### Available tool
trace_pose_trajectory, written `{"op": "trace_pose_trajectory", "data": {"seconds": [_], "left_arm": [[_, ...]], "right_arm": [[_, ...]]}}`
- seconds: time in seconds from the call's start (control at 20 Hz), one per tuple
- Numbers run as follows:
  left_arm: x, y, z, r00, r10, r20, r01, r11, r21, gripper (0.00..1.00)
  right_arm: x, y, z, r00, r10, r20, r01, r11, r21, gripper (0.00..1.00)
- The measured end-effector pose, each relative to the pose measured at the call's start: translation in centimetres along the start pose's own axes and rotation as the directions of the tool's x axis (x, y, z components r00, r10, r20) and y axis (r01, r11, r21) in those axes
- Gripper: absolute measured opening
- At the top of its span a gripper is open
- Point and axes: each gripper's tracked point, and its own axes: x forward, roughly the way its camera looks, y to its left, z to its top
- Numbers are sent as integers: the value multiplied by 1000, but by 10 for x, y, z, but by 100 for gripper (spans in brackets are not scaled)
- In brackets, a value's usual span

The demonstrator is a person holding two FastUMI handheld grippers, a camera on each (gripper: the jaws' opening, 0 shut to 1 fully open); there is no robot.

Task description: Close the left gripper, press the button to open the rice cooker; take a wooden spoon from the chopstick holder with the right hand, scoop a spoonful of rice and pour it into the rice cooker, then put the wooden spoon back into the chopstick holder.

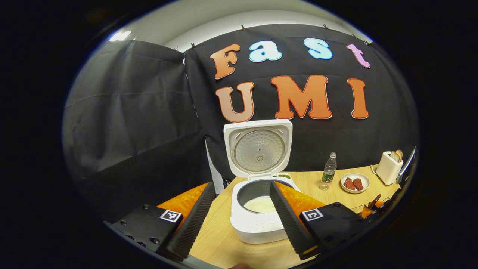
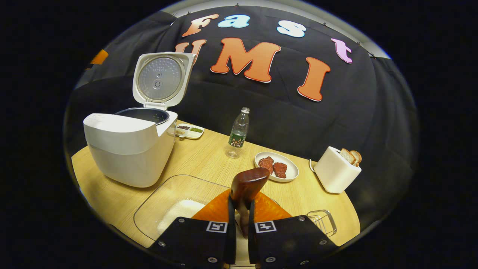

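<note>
Both ribbed fingers of the left gripper [image 1: 239,218] stand spread before the glossy white rice cooker [image 1: 257,220], lid up, pale rice inside. The right gripper [image 2: 241,220] pinches the dark, smooth wooden spoon [image 2: 246,188], its bowl rising over the clear rice container [image 2: 164,201].

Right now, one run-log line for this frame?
rice cooker: lid open, rice inside | left gripper: open, facing cooker | right gripper: shut on wooden spoon, above glass dish of rice | chopstick holder: spoon not returned

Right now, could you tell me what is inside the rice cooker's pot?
The rice cooker stands open, with white rice low in its pot. The left gripper's right finger covers part of the pot.
</note>
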Motion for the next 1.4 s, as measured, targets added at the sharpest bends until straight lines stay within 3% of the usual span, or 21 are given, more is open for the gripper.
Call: {"op": "trace_pose_trajectory", "data": {"seconds": [0.2,0.35,0.55,0.7,0.9,1.0,1.15,1.4], "left_arm": [[1,7,-6,1000,2,-22,-2,1000,-5,100],[2,15,-11,999,13,-30,-13,1000,-13,96],[4,29,-16,999,32,-41,-33,999,-33,100],[5,39,-19,998,45,-45,-47,998,-51,96],[8,47,-23,997,52,-58,-55,997,-54,100],[10,48,-22,997,52,-57,-55,997,-52,96],[10,45,-21,997,46,-57,-48,998,-45,96],[11,42,-18,998,39,-49,-41,999,-35,100]], "right_arm": [[-8,27,3,999,37,8,-37,999,1,13],[-11,45,10,996,92,-11,-90,991,95,12],[-6,55,15,984,155,-93,-125,955,268,12],[4,49,13,965,206,-162,-107,874,473,13],[12,40,2,932,282,-229,-45,715,697,12],[13,40,-1,921,306,-241,-22,657,753,12],[14,44,-4,906,343,-246,-11,600,800,12],[15,54,-5,857,467,-218,-6,432,902,13]]}}
